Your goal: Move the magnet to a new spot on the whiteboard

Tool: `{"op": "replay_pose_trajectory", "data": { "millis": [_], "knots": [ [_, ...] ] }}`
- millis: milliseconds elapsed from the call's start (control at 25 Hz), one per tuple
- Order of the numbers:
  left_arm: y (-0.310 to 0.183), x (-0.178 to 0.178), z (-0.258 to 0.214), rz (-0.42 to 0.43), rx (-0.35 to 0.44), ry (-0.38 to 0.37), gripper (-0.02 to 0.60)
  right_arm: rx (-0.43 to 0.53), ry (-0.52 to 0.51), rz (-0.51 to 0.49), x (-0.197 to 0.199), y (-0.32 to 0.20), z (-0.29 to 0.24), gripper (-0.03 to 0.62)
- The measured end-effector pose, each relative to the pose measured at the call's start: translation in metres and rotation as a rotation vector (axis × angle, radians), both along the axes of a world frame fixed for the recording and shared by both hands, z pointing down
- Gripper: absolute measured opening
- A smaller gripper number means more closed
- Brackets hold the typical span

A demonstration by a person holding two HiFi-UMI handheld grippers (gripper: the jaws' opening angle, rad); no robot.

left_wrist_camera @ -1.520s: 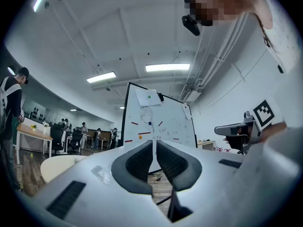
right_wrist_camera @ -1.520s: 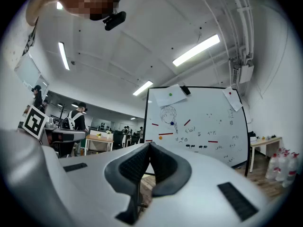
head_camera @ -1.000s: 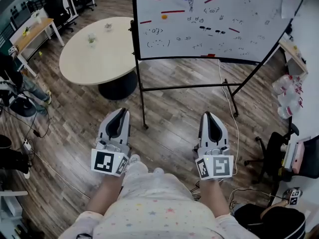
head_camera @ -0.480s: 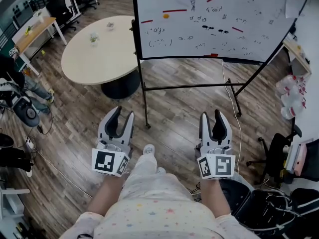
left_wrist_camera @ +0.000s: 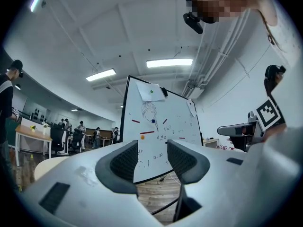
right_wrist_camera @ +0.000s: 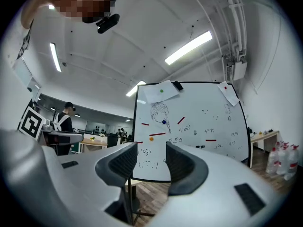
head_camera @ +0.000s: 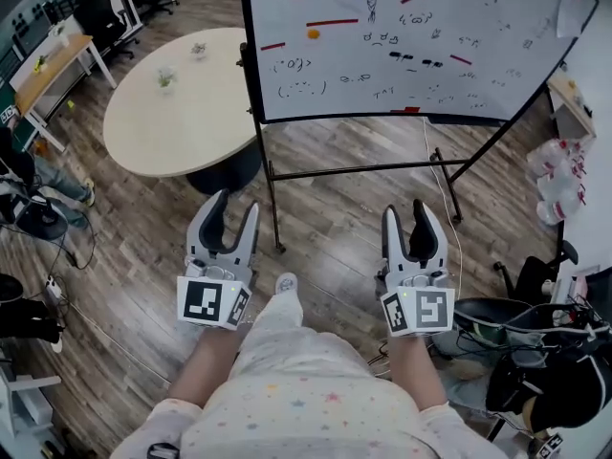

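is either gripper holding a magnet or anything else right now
Nothing is held: the left gripper and right gripper both have jaws apart and empty.

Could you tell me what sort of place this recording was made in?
Most likely an open-plan office: a standing whiteboard covered in doodles, a round meeting table, and a desk with office chairs beyond.

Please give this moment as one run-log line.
phase: pre-grasp | left gripper: open, empty | right gripper: open, empty | whiteboard: ahead, not reached | orange magnet: on board
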State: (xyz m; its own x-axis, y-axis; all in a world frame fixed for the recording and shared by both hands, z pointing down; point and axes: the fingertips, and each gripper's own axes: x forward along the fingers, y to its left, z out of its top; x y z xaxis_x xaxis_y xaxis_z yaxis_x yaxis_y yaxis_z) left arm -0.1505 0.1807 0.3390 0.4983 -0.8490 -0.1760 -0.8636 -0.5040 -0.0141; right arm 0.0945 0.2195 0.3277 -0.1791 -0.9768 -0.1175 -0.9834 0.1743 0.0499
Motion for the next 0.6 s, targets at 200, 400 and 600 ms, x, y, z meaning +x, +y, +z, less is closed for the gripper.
{"op": "replay_pose_trajectory", "data": {
  "millis": [200,400,600],
  "knots": [
    [-0.061,0.003,-0.009,0.020,0.015,-0.002,0.173,0.017,0.012,0.004,-0.003,-0.059,-0.012,0.172],
    [-0.122,0.004,-0.009,0.045,0.013,-0.002,0.173,0.017,0.016,0.021,-0.006,-0.114,-0.014,0.173],
    [-0.176,0.009,-0.008,0.085,0.004,-0.006,0.174,0.006,0.009,0.057,-0.003,-0.164,-0.012,0.173]
  ]
}}
